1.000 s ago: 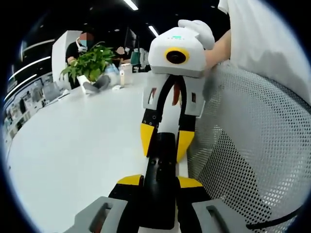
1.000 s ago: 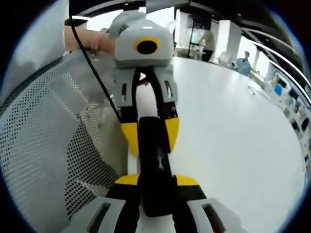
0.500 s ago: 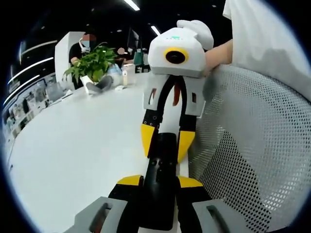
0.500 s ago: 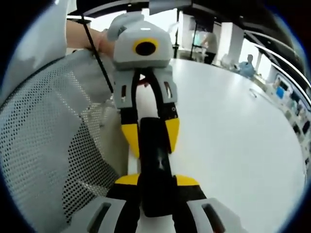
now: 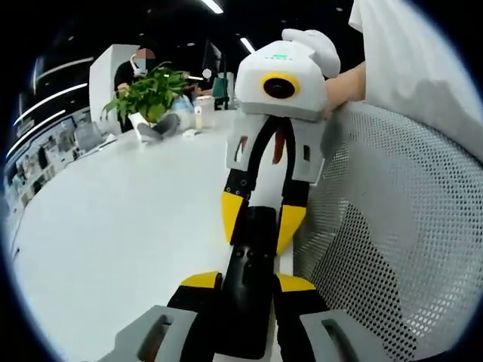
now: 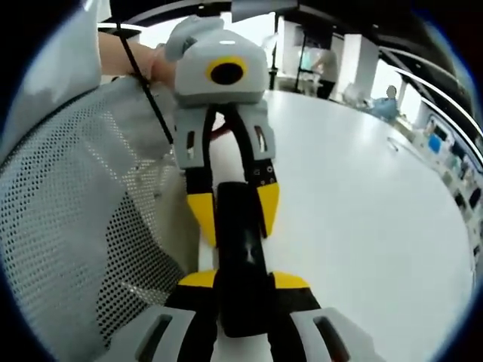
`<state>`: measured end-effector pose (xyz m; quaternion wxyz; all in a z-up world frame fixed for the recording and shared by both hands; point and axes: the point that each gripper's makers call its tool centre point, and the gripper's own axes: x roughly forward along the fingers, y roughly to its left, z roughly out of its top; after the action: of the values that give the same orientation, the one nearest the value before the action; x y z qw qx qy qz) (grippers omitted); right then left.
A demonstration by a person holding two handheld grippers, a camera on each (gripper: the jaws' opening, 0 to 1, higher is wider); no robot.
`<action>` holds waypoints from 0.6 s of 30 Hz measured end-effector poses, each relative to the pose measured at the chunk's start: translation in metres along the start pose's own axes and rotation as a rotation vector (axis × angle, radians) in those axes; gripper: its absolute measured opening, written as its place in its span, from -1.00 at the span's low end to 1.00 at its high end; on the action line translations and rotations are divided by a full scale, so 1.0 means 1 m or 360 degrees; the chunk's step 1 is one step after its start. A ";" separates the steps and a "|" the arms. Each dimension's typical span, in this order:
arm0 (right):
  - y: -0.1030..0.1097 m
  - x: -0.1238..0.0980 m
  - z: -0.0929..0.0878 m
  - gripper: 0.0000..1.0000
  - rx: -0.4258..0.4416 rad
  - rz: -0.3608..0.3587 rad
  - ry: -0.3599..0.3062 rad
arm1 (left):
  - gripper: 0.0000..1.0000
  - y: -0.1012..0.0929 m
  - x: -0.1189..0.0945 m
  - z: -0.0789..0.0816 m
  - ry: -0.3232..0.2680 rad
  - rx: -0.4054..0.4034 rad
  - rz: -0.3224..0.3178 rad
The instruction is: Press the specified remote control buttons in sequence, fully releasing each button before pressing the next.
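The black remote control (image 5: 253,264) was held end to end between the two grippers, above the edge of the white surface (image 5: 113,219), beside a white mesh chair back (image 5: 392,226). The left gripper (image 5: 249,283) had its jaws closed on the near end in its own view, and the right gripper (image 5: 261,219) clamped the far end. A potted plant (image 5: 149,94) stood far across the surface.
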<state>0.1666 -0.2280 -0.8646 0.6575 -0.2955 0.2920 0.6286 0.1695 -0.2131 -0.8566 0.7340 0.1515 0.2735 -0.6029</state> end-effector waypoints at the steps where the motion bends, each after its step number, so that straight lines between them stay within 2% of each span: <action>1: 0.000 0.000 0.000 -0.56 0.0001 0.0000 0.0000 | -0.40 0.000 0.000 0.001 -0.0002 -0.0027 -0.0009; 18: 0.001 0.000 0.000 -0.56 0.0037 -0.0003 -0.0015 | -0.14 -0.006 -0.001 -0.002 0.0053 0.0028 -0.0015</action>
<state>0.1656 -0.2278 -0.8642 0.6629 -0.2852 0.2960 0.6258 0.1628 -0.2128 -0.8567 0.7252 0.1667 0.2810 -0.6062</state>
